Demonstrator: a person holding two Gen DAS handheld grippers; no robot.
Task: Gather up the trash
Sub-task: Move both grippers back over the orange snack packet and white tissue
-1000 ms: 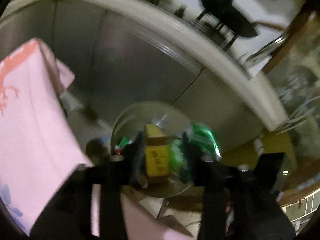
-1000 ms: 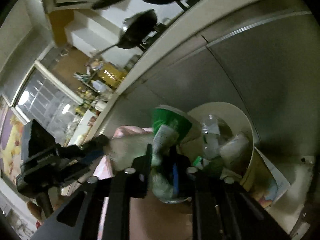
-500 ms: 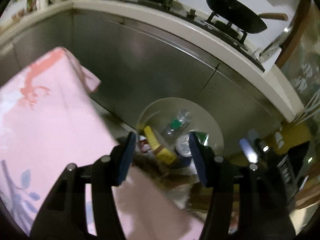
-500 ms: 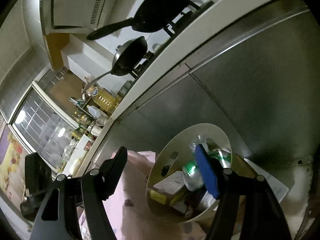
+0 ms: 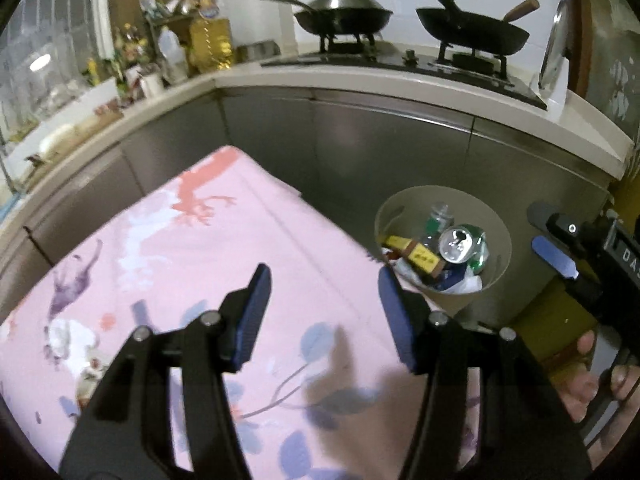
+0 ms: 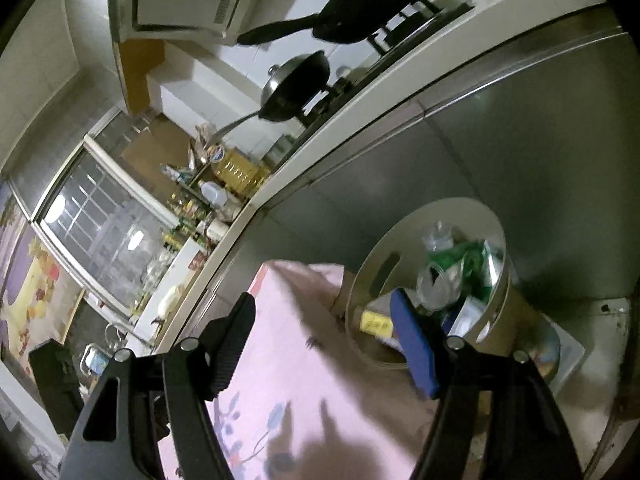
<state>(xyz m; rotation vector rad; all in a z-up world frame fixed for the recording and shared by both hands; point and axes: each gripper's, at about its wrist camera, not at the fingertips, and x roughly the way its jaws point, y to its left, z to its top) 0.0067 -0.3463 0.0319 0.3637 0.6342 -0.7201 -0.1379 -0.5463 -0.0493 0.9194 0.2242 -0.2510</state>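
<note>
A cream round bin (image 5: 498,220) stands on the floor past the corner of the table, against the steel cabinets. In it lie a silver-topped green can (image 5: 456,244), a yellow box (image 5: 420,257) and a clear bottle (image 5: 439,216). My left gripper (image 5: 323,276) hovers open over the pink tablecloth (image 5: 180,260) with nothing between its fingers. The right gripper (image 5: 546,234) shows at the right edge, beside the bin. In the right wrist view my right gripper (image 6: 323,298) is open and empty, and its blue pad overlaps the bin (image 6: 384,264), which holds the yellow box (image 6: 376,324) and green trash (image 6: 472,256).
A white counter (image 5: 360,80) with two black woks on a stove runs behind, with steel cabinet fronts (image 5: 400,148) below. A person's hand (image 5: 588,392) holds the right gripper. A black camera stand (image 6: 56,380) is at the left. Paper and a disc (image 6: 552,352) lie under the bin.
The left gripper let go of the yellow box and the right let go of the green cup; both now lie in the bin. Both grippers opened and drew back over the table.
</note>
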